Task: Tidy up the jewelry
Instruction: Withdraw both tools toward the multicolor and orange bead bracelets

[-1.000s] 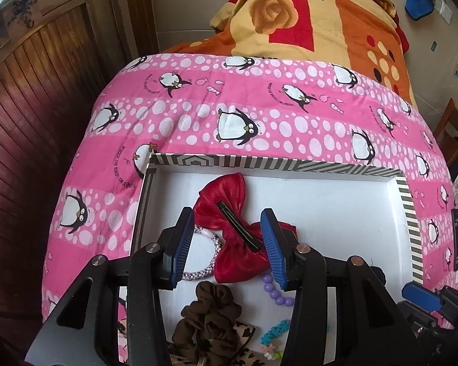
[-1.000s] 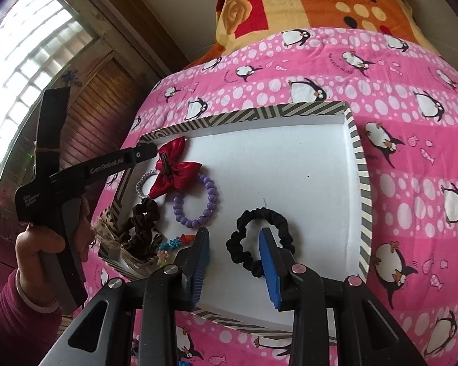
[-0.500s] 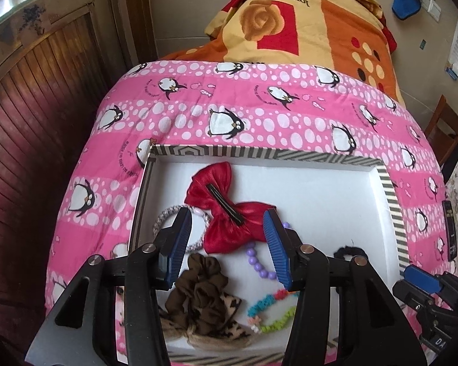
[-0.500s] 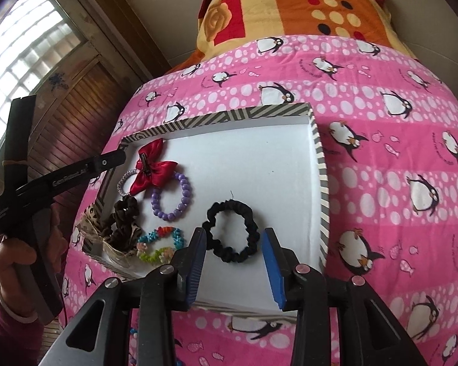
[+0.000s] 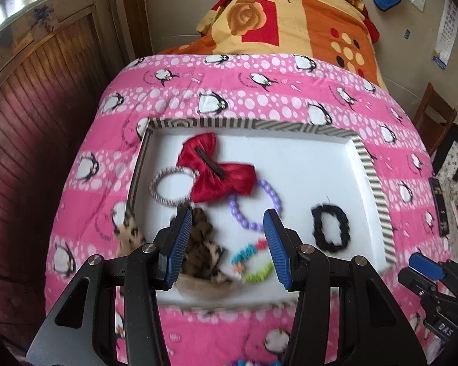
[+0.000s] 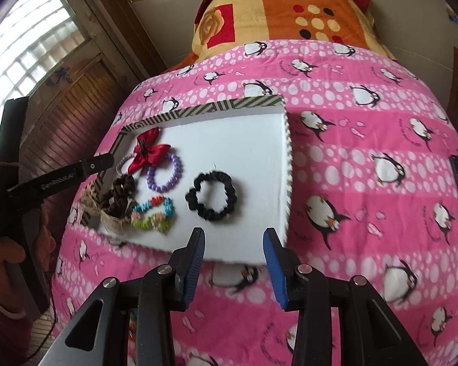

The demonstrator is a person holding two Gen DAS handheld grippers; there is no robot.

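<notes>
Both grippers, left (image 5: 226, 238) and right (image 6: 233, 251), have pulled back toward the bottom of frame, jaws wide and empty. Black scrunchie (image 6: 212, 196) now lies released mid-tray (image 6: 244, 140) beside the purple bracelet (image 6: 165, 172) — that piece looks placed.

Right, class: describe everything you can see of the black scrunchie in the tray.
The black scrunchie is a closed ring of gathered, ruffled fabric, soft and matte, with a lobed outline and an open middle. It lies flat on the white floor of the striped-rim tray, in its right half, apart from the other pieces; the multicoloured bead bracelet is its nearest neighbour. Nothing touches it. The right gripper is open and empty, nearer the camera.
</notes>
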